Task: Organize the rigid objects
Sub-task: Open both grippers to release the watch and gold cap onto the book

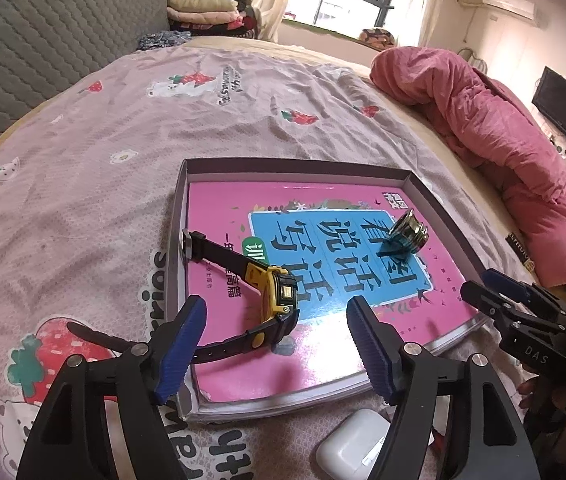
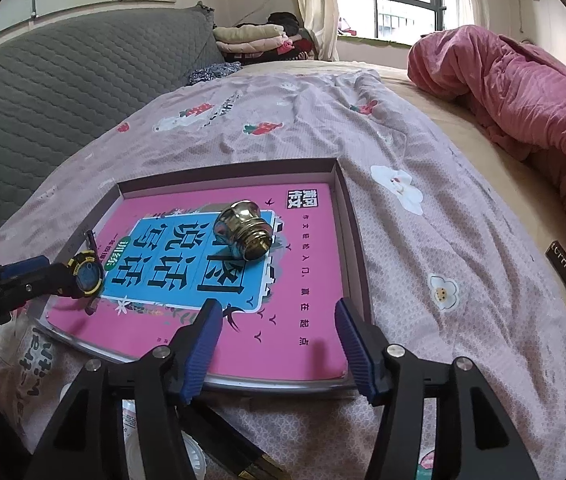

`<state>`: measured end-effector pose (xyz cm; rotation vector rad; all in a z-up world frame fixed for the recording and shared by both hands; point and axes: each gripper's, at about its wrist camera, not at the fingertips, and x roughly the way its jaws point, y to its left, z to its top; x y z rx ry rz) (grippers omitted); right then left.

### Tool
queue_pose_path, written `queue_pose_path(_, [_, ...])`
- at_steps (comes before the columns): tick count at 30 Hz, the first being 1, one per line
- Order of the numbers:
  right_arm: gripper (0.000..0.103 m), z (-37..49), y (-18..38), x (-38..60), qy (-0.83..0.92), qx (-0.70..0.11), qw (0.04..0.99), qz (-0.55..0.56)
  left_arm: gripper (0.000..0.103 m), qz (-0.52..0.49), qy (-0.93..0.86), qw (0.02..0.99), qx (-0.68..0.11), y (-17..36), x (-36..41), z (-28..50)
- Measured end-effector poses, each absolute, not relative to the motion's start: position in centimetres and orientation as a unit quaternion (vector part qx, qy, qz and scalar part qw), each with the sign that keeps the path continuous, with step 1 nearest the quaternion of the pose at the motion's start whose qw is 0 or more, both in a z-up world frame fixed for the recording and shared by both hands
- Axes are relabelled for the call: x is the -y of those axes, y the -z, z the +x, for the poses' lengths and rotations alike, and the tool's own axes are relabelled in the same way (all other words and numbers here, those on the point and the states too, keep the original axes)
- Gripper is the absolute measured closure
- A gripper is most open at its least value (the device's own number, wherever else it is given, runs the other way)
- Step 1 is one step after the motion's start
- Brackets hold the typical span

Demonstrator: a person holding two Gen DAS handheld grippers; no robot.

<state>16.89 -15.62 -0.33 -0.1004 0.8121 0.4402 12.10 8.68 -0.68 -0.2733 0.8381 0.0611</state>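
The watch (image 1: 279, 300) lies on its side on the pink book (image 1: 323, 344) inside the shallow box (image 1: 177, 240), near the box's left wall, w/ one strap end poking out over the front-left edge onto the bed sheet (image 1: 103, 160). The shiny metal knob (image 2: 243, 230) sits on the same book, further back & to the right, well apart from the watch. Your left hand-held gripper (image 1: 277, 344) is open wide; the watch is between its blue pads but they don't press on it, so it isn't held. Your right hand-held gripper (image 2: 279, 340) is open too, w/ nothing in it, just in front of the knob. So both things look set down in the box, & this step looks like letting go. Next I think you pull both hands back & go for what's still out: the white earbud case (image 1: 357, 440) lies on the sheet just in front of the box. Come in straight so you don't bump the watch strap.
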Motion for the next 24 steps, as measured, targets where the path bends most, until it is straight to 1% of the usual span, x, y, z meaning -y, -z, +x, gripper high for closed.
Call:
queue_pose_path(10, [0.044,16.4,-0.2,15.9,-0.219,-0.38,0.897,-0.054,0.026,-0.131,-0.021,0.915,-0.381,-0.2,-8.0,11.1])
queue_pose_path(24, [0.043,15.9,-0.7,16.3,-0.223,-0.369,0.901,-0.049,0.026,-0.11,-0.013,0.918,-0.38,-0.5,-6.5,10.1])
